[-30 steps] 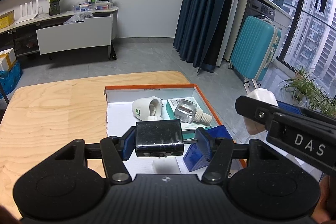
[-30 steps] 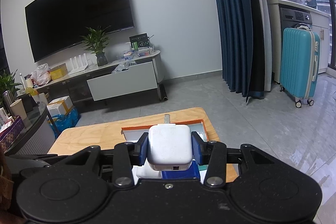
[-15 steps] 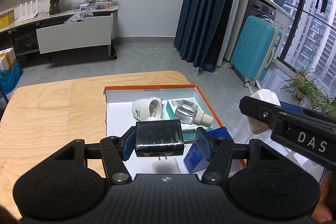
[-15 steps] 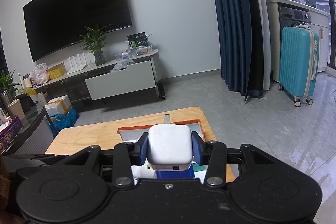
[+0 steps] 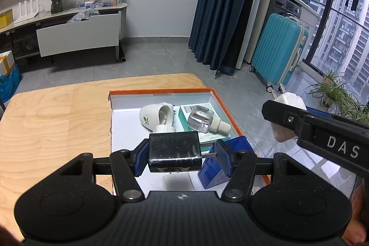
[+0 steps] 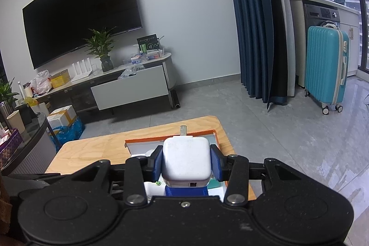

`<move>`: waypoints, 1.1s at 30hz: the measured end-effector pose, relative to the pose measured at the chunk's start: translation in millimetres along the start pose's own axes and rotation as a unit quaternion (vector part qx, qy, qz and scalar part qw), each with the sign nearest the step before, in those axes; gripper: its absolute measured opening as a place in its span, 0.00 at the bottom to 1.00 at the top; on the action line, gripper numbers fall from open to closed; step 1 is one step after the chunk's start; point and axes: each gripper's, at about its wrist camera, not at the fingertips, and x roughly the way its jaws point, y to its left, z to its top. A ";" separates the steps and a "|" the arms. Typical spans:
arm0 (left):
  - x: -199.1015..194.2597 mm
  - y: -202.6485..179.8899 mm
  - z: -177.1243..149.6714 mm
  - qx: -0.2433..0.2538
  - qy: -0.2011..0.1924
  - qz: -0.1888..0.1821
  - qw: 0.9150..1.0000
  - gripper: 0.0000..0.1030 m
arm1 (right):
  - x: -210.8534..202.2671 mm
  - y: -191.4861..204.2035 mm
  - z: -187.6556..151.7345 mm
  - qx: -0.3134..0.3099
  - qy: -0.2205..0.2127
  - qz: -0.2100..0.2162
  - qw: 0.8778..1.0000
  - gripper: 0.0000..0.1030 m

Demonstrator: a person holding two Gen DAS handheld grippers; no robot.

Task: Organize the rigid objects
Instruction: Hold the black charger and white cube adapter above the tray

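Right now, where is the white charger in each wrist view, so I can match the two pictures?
Left wrist view: the white charger shows at the right edge, behind the right gripper's black finger, out past the box's right side.
Right wrist view: the white charger fills the lower centre, clamped between the blue pads.
Shared landmark: the orange-rimmed box on the wooden table.

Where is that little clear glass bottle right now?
In the left wrist view, the clear bottle lies on its side inside the orange-rimmed box, atop a teal packet.
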 end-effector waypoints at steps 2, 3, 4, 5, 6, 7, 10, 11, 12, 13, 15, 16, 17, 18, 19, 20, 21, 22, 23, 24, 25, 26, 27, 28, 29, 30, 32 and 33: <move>1.5 -0.8 -0.6 0.001 0.002 0.000 1.000 0.59 | 2.1 0.2 -0.7 0.000 0.001 0.000 1.000 0.50; 2.1 -0.8 -0.7 0.000 0.002 0.000 1.000 0.59 | 2.1 0.2 -0.7 0.000 0.001 0.000 1.000 0.50; 2.3 -1.0 -0.9 0.000 0.003 0.000 1.000 0.59 | 3.5 0.1 -0.7 0.000 0.002 0.000 1.000 0.50; 2.4 -1.0 -1.0 0.000 0.003 0.000 1.000 0.59 | 3.5 0.0 -0.7 0.000 0.002 0.000 1.000 0.50; 2.9 -1.0 -0.9 0.000 0.003 0.001 1.000 0.59 | 3.5 0.1 -0.7 0.000 0.002 0.000 1.000 0.50; 3.0 -1.2 -0.9 -0.001 0.003 0.001 1.000 0.59 | 3.5 0.1 -0.7 0.000 0.001 0.001 1.000 0.50; 3.8 -1.3 -0.7 0.000 0.003 0.001 1.000 0.59 | 3.5 0.1 -0.8 -0.001 0.002 0.001 1.000 0.50; 3.8 -1.3 -0.7 -0.001 0.003 0.002 1.000 0.59 | 4.5 -0.1 -0.8 -0.001 0.002 0.001 1.000 0.50; 4.3 -1.1 -0.5 -0.001 0.003 0.002 1.000 0.59 | 4.9 0.0 -0.9 -0.001 0.002 0.002 1.000 0.50; 4.4 -1.2 -0.4 0.000 0.004 0.002 1.000 0.59 | 5.2 0.3 -0.8 -0.002 0.002 0.002 1.000 0.50; 4.9 -0.7 -0.2 -0.001 0.004 0.002 1.000 0.59 | 6.4 1.0 -1.0 -0.003 0.003 0.003 1.000 0.50; 5.7 -0.4 0.0 -0.002 0.004 0.002 1.000 0.59 | 6.4 1.2 -0.9 -0.003 0.003 0.002 1.000 0.50; 6.4 -0.4 0.2 -0.002 0.005 0.003 1.000 0.59 | 6.3 1.2 -0.9 -0.003 0.003 0.003 1.000 0.50; 7.0 -0.2 0.3 -0.001 0.005 0.003 1.000 0.59 | 6.4 1.1 -1.4 -0.004 0.004 0.003 1.000 0.50; 7.7 -0.2 0.9 -0.001 0.005 0.003 1.000 0.59 | 6.6 0.7 -2.1 -0.004 0.004 0.004 1.000 0.50; 7.7 -0.3 0.9 -0.002 0.005 0.003 1.000 0.59 | 6.8 0.9 -2.5 -0.005 0.005 0.004 1.000 0.50; 8.4 -0.3 1.2 -0.002 0.006 0.004 1.000 0.59 | 7.6 1.3 -2.6 -0.005 0.006 0.005 1.000 0.50; 9.3 -0.1 1.5 -0.003 0.006 0.005 1.000 0.59 | 8.5 1.5 -2.6 -0.006 0.006 0.005 1.000 0.50; 10.0 0.2 1.8 -0.003 0.006 0.005 1.000 0.59 | 9.4 1.6 -2.1 -0.007 0.007 0.006 1.000 0.50; 10.5 0.3 1.8 -0.003 0.007 0.005 1.000 0.59 | 9.8 1.6 -2.3 -0.007 0.008 0.005 1.000 0.50; 10.9 0.2 1.8 -0.003 0.007 0.005 1.000 0.59 | 10.6 1.3 -1.6 -0.007 0.009 0.005 1.000 0.50; 11.6 0.4 2.2 -0.004 0.007 0.006 1.000 0.59 | 11.0 1.0 -1.5 -0.007 0.009 0.006 1.000 0.50; 12.0 0.6 2.3 -0.004 0.007 0.006 1.000 0.59 | 11.0 1.0 -1.9 -0.007 0.010 0.006 1.000 0.50; 12.7 0.7 2.5 -0.004 0.008 0.007 1.000 0.59 | 11.0 1.1 -1.4 -0.007 0.009 0.005 1.000 0.50; 13.3 0.9 2.7 -0.004 0.008 0.007 1.000 0.59 | 12.3 0.7 -0.5 -0.008 0.010 0.006 1.000 0.50; 13.9 1.3 2.8 -0.005 0.009 0.007 1.000 0.59 | 12.8 0.6 -0.5 -0.008 0.010 0.006 1.000 0.50; 15.0 1.5 2.9 -0.005 0.009 0.007 1.000 0.59 | 14.1 0.8 -0.2 -0.009 0.011 0.006 1.000 0.50; 15.3 1.5 2.9 -0.005 0.009 0.007 1.000 0.59 | 13.9 0.8 -0.2 -0.008 0.011 0.006 1.000 0.50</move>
